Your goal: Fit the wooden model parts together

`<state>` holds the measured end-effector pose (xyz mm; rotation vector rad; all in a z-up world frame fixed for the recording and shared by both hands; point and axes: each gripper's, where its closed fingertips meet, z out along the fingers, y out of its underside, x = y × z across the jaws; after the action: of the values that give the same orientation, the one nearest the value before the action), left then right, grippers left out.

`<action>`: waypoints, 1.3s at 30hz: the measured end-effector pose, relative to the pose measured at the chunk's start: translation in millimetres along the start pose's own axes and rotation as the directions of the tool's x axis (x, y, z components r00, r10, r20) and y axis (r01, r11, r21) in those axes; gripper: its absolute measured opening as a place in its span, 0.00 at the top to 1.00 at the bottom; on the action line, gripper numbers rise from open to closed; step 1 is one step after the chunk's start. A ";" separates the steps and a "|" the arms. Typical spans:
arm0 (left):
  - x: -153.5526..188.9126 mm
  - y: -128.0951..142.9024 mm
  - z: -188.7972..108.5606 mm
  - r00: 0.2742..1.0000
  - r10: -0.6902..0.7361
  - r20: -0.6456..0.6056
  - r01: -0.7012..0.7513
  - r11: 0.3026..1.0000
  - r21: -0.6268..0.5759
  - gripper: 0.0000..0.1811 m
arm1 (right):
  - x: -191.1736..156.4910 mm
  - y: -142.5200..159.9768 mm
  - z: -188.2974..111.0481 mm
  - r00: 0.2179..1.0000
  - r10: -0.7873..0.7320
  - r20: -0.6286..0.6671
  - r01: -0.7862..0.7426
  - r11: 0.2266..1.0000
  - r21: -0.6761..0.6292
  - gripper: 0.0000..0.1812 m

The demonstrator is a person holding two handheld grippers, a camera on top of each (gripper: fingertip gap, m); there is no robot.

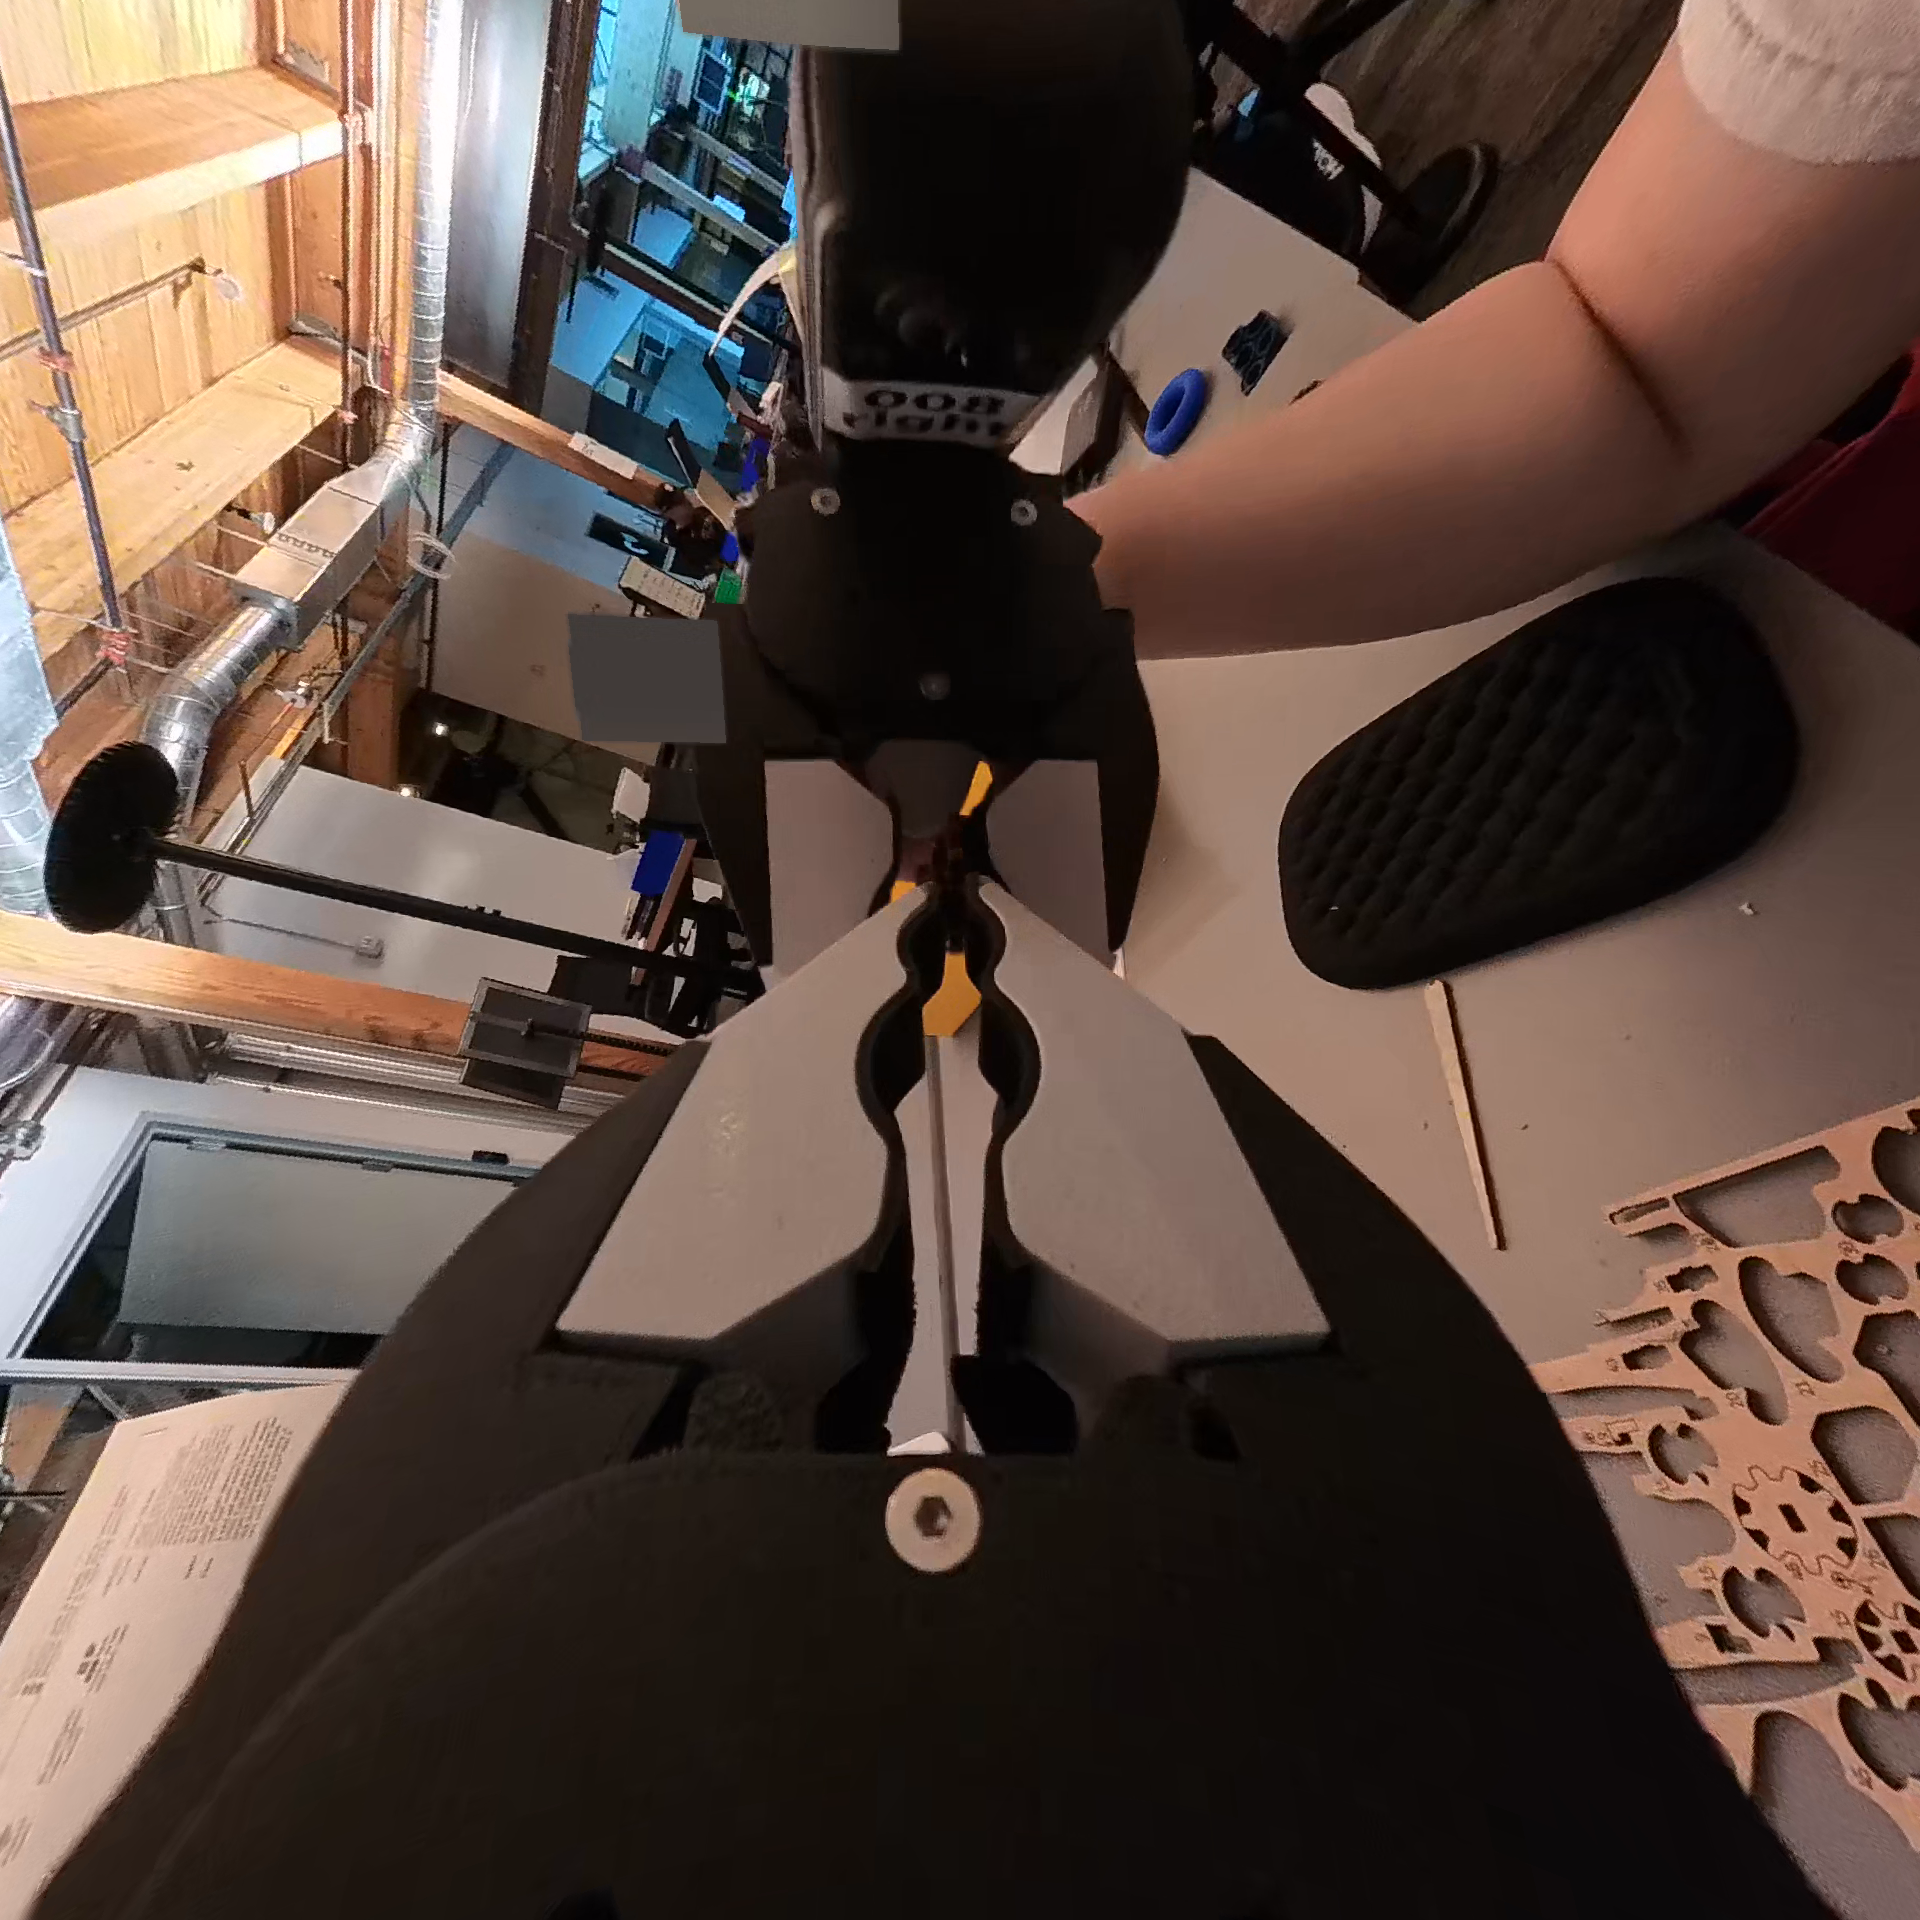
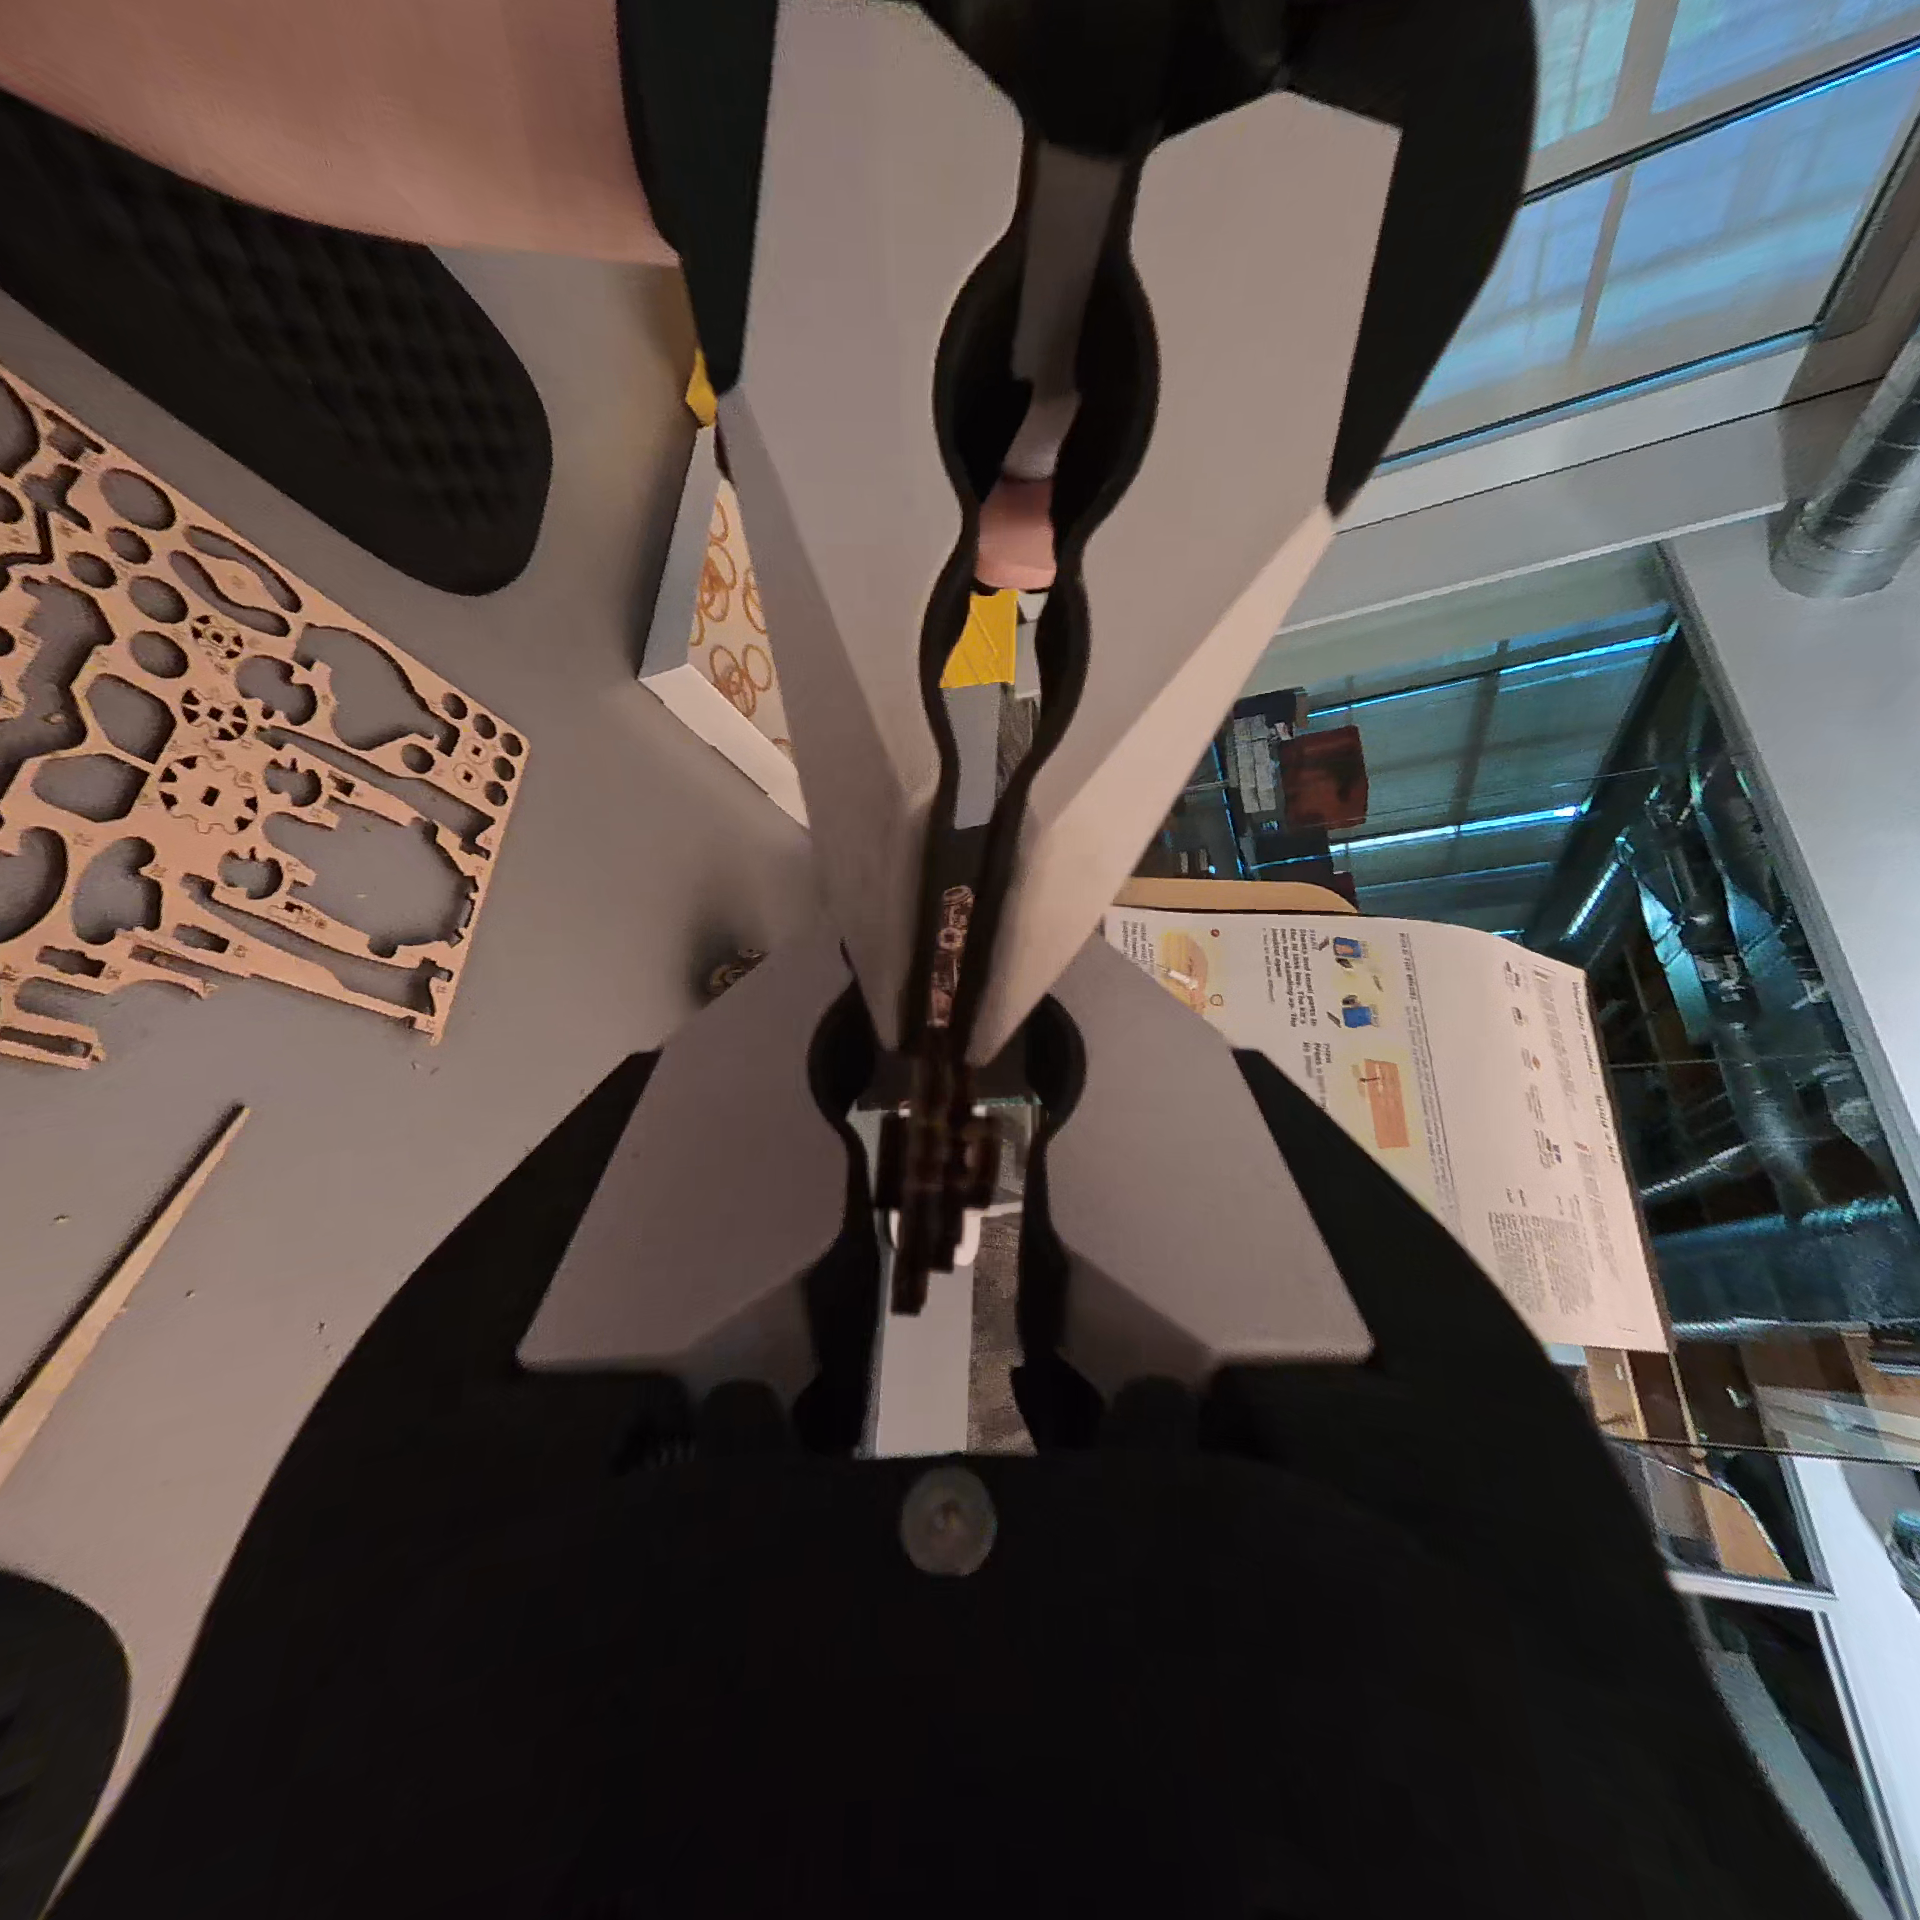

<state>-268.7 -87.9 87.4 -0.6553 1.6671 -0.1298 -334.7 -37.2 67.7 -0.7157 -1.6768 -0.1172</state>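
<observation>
Two pieces meet in the air above the tabletop [image 2: 623,935]: the dark, stacked wooden part [image 2: 935,1174], pinched in my right hand-held gripper [image 2: 948,1029], and a thin strip [image 1: 943,1195], seen edge-on and clamped along the closed fingers of my left hand-held gripper [image 1: 948,914]. The two grippers point at each other nearly tip to tip, so I cannot see the joint itself. That is the main risk: if the strip goes in slightly tilted, I think a firm push would bend or snap it instead of seating it. The grip on the stacked part looks narrow, so a sideways load could twist it in the pads or pop it loose. It would then drop to the tabletop near the punched-out wooden sheet [image 2: 260,790] and the black pad [image 1: 1538,779], where it would be hard to pick up again. The fingertips could also collide before the pieces are fully joined. The instruction sheet [image 2: 1455,1143] lies well clear.
</observation>
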 end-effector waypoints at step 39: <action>9.3 -2.5 6.9 0.999 0.049 -0.024 -0.049 0.999 -0.018 1.00 | -5.7 6.7 13.8 0.991 -0.126 -0.032 0.122 0.987 -0.105 0.90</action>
<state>-261.9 -92.6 78.9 -0.6286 1.7073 -0.0868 -342.7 -27.7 56.9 -0.6810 -1.6878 -0.3059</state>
